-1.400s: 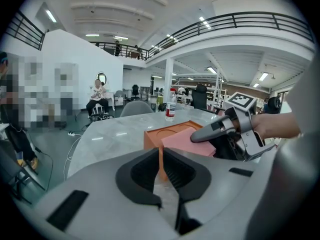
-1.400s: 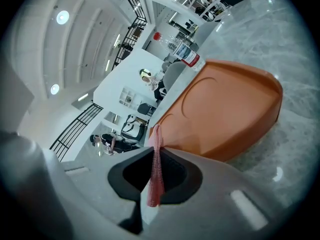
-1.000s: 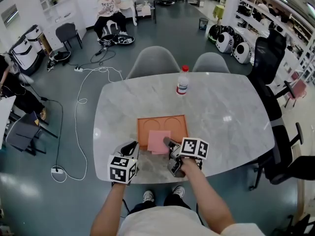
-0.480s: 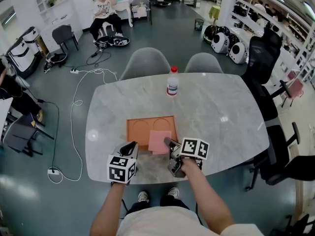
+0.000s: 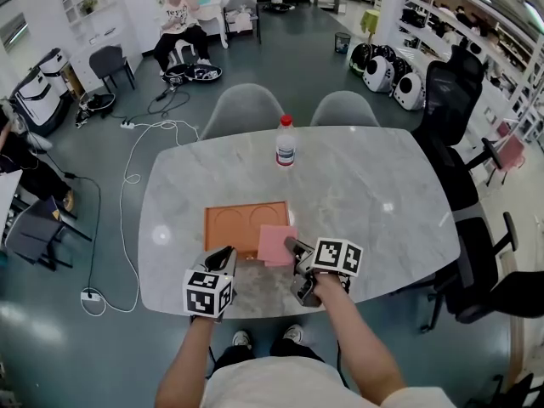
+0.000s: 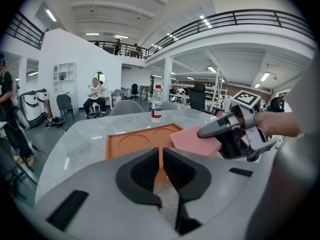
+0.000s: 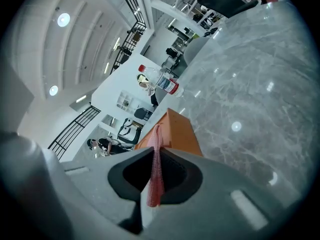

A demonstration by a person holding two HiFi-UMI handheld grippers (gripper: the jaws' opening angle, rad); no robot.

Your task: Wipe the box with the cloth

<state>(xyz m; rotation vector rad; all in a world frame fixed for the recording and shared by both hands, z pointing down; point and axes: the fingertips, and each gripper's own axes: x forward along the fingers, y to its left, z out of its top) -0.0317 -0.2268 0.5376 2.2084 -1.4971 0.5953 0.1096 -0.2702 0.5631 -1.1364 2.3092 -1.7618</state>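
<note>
Since your right gripper (image 5: 291, 247) pinches the cloth (image 5: 274, 243) while your left gripper (image 5: 227, 255) is closed empty, the box (image 5: 240, 223) may slide.

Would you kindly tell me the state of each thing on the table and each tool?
Box: flat on the table.
Cloth: flat over the box's near right corner, one edge pinched.
Bottle: upright, capped.
Left tool: shut, empty.
Right tool: shut on the cloth.
</note>
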